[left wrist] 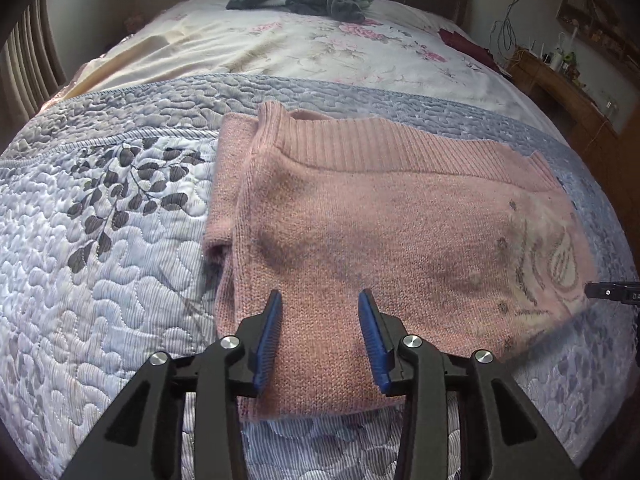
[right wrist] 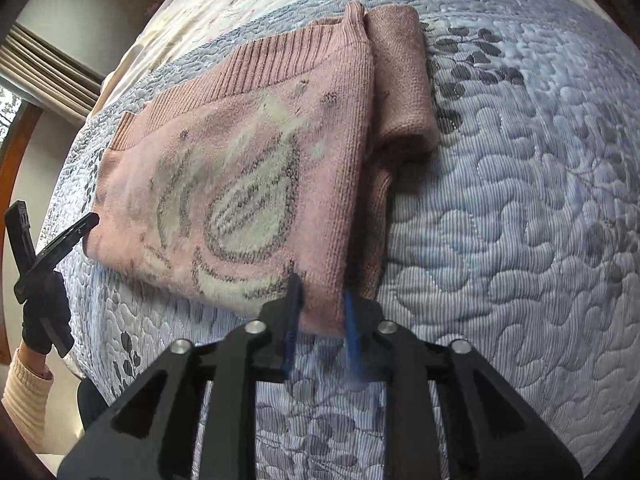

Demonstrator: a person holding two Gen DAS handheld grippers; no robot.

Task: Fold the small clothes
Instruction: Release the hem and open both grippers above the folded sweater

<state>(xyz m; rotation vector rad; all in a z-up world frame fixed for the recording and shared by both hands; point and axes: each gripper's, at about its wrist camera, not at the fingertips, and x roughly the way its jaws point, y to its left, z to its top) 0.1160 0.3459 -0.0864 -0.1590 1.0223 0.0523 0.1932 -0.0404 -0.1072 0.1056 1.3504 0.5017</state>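
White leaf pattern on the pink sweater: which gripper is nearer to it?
Right. The right gripper sits at the pattern's near corner; the left gripper is over the sweater's plain part, apart from it.

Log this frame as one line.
left hand-held gripper: open over pink knitted sweater | right hand-held gripper: open at sweater corner | sweater: folded on quilted bedspread

Motion-blurred sweater (left wrist: 360, 216) pattern edge

Knitted wool sweater (left wrist: 360, 220), quilted cloth bedspread (left wrist: 100, 260)
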